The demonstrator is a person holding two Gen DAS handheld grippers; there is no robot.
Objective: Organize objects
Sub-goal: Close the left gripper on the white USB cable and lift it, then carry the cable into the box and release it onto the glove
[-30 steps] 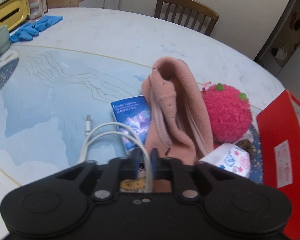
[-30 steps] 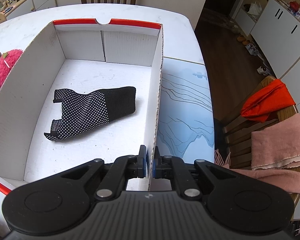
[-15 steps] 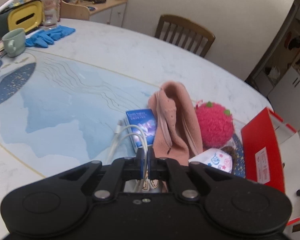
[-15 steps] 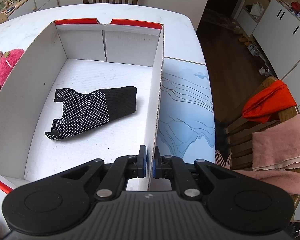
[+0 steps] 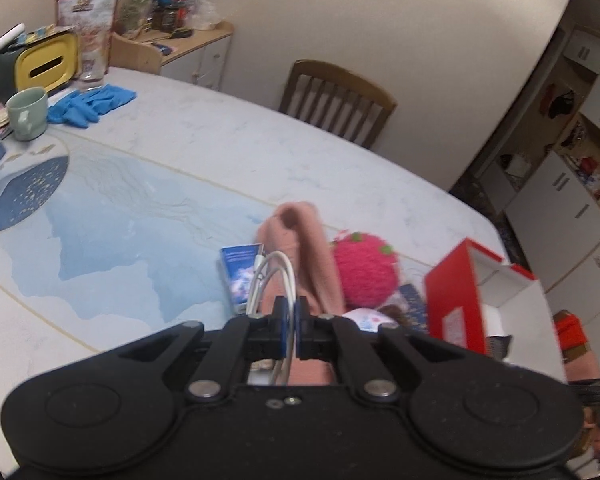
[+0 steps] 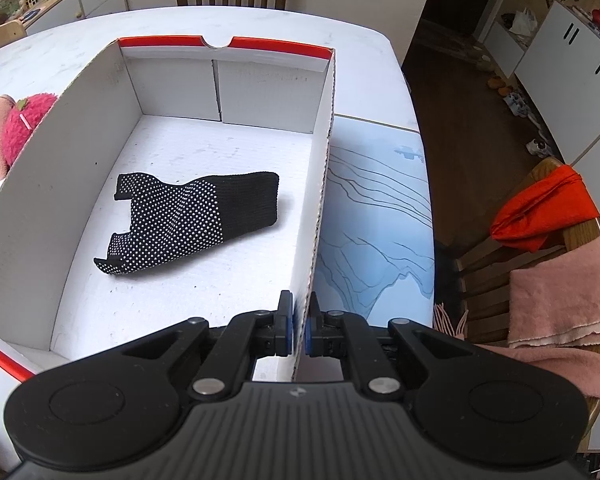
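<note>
My left gripper (image 5: pixel 291 312) is shut on a white cable (image 5: pixel 269 276) and holds it lifted above the table. Below it lie a pink fleece cloth (image 5: pixel 300 236), a blue booklet (image 5: pixel 238 268) and a pink plush ball (image 5: pixel 364 274). The red-and-white box (image 5: pixel 460 300) stands to their right. My right gripper (image 6: pixel 298 320) is shut on the box's right wall (image 6: pixel 322 200). A black dotted glove (image 6: pixel 192 220) lies inside the box on its white floor.
A green mug (image 5: pixel 27 114), blue gloves (image 5: pixel 88 102) and a yellow tissue box (image 5: pixel 46 64) sit at the table's far left. A wooden chair (image 5: pixel 336 100) stands behind the table. Another chair with orange and pink cloths (image 6: pixel 548 240) stands to the box's right.
My left gripper has risen with the white cable, which has left the table, and the view has pulled back. The right gripper and box have not moved.
</note>
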